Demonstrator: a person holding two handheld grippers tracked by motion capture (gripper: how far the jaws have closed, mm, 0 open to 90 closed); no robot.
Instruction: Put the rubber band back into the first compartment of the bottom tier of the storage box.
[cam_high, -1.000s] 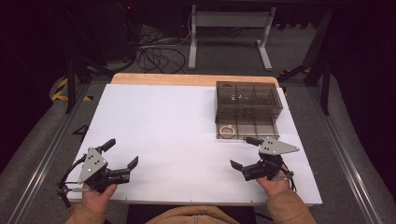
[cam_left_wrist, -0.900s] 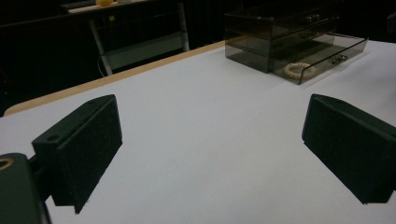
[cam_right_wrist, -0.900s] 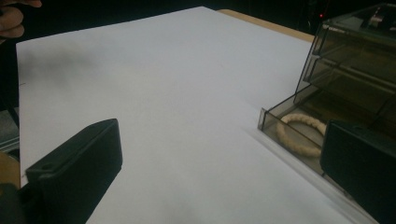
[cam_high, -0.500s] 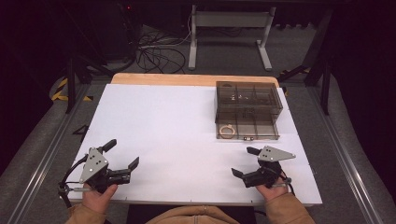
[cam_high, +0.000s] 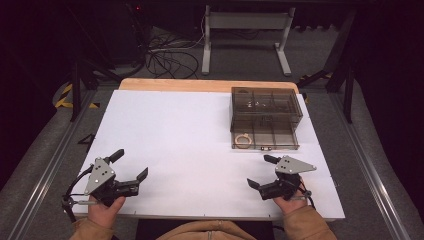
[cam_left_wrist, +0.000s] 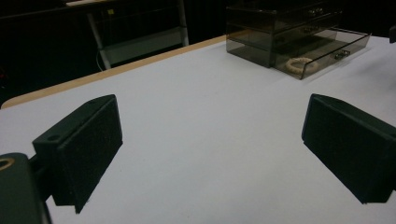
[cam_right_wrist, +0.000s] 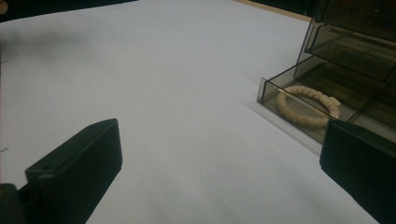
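Presently we hold both tongs, left (cam_high: 131, 166) and right (cam_high: 260, 171), agape and empty; next, probably, the right reaches the ring (cam_right_wrist: 306, 106) in the open drawer (cam_high: 264, 141).

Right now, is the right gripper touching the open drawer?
Apart. The high view shows bare white table between the right gripper and the open drawer holding the bracelet.

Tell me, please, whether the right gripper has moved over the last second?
Yes. The right gripper has drawn back toward the person, away from the open drawer of the smoky plastic box, jaws open.
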